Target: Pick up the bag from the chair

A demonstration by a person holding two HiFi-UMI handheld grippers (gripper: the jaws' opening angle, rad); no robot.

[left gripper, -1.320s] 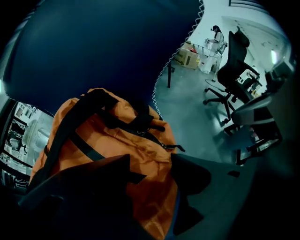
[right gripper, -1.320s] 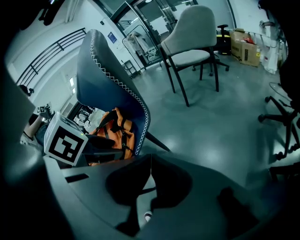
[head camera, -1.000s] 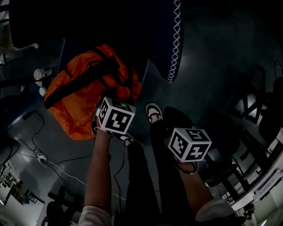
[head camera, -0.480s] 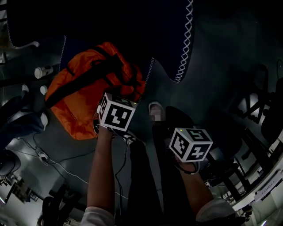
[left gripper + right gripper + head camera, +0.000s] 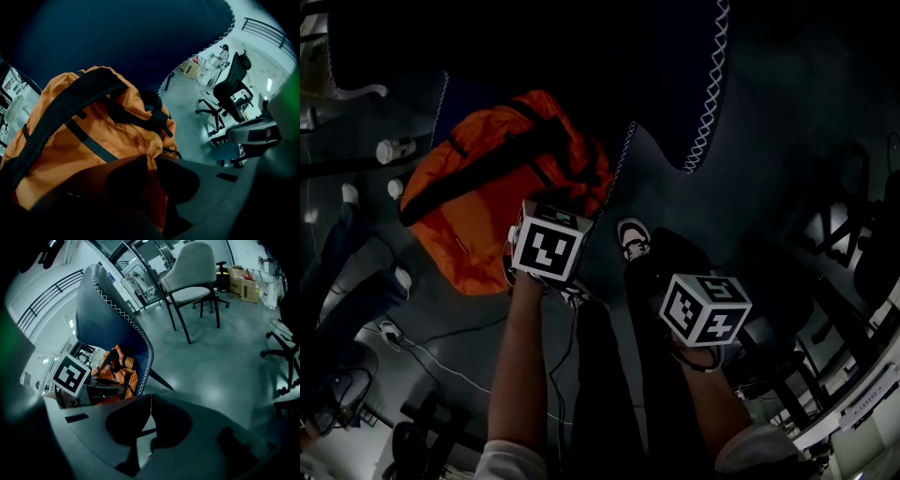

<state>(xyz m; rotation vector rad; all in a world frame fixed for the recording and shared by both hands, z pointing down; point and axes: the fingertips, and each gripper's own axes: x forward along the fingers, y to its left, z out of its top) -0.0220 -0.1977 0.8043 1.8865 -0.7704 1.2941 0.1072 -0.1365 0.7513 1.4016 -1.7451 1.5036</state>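
So the left gripper point(image 5: 153, 162) had just been closing, and its jaws were down to a narrow gap, pinching a fold of the orange fabric bag with black straps point(image 5: 473, 202) at the bag's lower right edge in the head view. The bag was sitting on the seat of the dark blue chair with white stitched trim point(image 5: 110, 319), upper left of the head view, and didn't look lifted to me. The right gripper point(image 5: 149, 405) had its jaws together on nothing, hanging over the grey floor point(image 5: 211, 366) at lower right. I'd say the grab was basically done and only the lift was left.
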